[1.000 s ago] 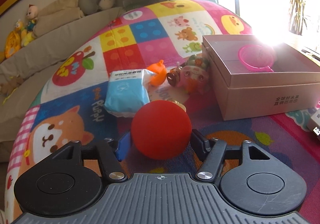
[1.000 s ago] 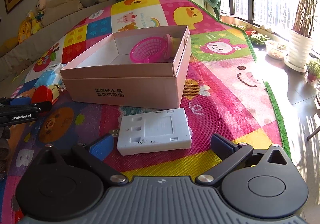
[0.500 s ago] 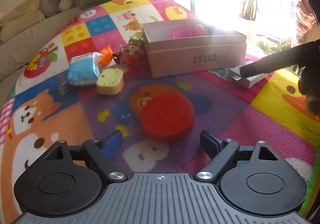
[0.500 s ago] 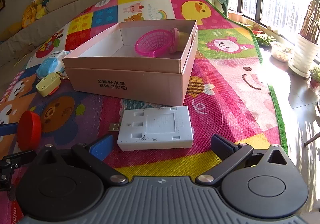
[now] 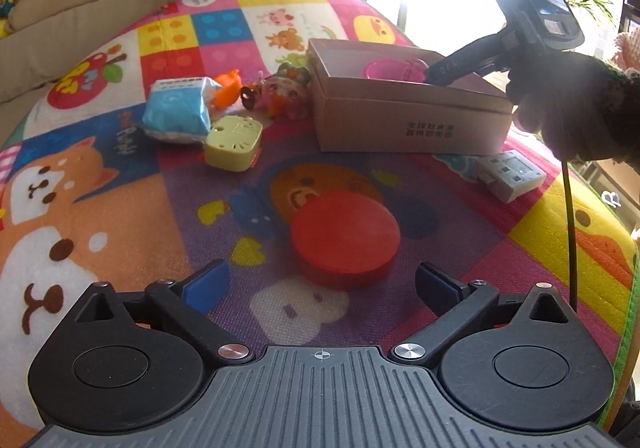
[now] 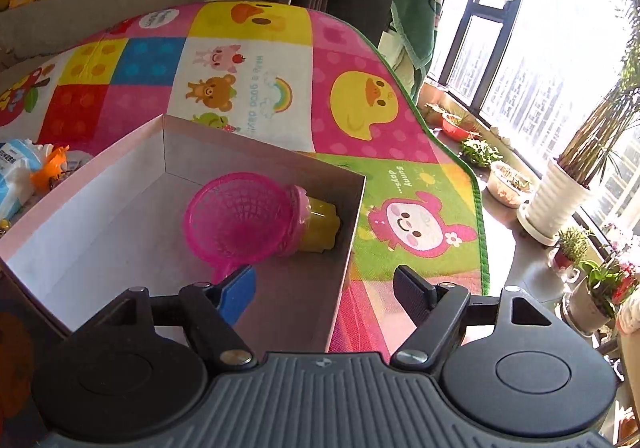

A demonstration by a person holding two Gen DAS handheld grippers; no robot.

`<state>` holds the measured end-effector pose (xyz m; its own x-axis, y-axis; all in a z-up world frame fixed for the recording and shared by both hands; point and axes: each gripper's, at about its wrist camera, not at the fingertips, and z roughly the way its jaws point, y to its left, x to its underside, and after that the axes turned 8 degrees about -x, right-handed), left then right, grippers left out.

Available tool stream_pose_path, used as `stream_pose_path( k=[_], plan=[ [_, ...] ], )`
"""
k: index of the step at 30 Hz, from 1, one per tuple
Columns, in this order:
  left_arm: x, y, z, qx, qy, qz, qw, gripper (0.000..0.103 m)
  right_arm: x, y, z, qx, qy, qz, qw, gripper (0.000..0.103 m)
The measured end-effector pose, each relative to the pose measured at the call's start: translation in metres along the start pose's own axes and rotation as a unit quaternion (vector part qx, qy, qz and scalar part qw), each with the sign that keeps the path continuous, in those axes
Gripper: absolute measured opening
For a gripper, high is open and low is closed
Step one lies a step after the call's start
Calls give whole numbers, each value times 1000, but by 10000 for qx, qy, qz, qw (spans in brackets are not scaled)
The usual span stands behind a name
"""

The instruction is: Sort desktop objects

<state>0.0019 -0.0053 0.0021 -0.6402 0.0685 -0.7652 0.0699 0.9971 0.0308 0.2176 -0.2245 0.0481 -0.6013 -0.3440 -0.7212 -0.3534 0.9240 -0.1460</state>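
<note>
Your left gripper (image 5: pixel 320 284) has its jaws opening wide, pads clear of the red disc (image 5: pixel 345 234), which lies flat on the play mat (image 5: pixel 100 215) just ahead of them with bare mat on both sides. Your right gripper (image 6: pixel 324 288) hangs over the near right corner of the open pink box (image 6: pixel 352 232), jaws closing with nothing between them. The pink sieve (image 6: pixel 240 224) lies against the box's right wall. The white adapter (image 5: pixel 512 173) sits near the mat's right edge.
</note>
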Motion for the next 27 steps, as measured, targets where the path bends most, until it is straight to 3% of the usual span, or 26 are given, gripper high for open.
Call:
stream_pose_path(
  k=[1,7,10,12,14,15,18,23,27],
  plan=[
    [0,1,0,36,-6,-44,10000,102,-3,2,5,-141,45,-40,9999,71],
    [0,3,0,121,-25,-148,9998,103,2,44,4,-317,-491,-1118,9920,71],
    [0,4,0,140,-32,-177,9997,103,-4,46,-6,-558,-618,-1095,9905,71],
    [0,5,0,138,-37,-186,9997,103,-5,34,-27,-668,-810,-778,9914,78],
    [0,5,0,142,-37,-197,9997,103,1,16,-56,-879,-1035,-225,9905,101],
    [0,5,0,142,-36,-199,9997,103,8,8,-67,-995,-1071,-8,9893,103],
    [0,5,0,133,-33,-188,9997,103,40,-9,-89,-1342,-772,440,9870,103],
    [1,5,1,91,-22,-141,9999,103,99,-7,-85,-1317,-131,745,9884,103],
    [1,2,2,36,-4,-76,10000,103,114,1,-79,-1605,-3,896,9830,103]
  ],
)
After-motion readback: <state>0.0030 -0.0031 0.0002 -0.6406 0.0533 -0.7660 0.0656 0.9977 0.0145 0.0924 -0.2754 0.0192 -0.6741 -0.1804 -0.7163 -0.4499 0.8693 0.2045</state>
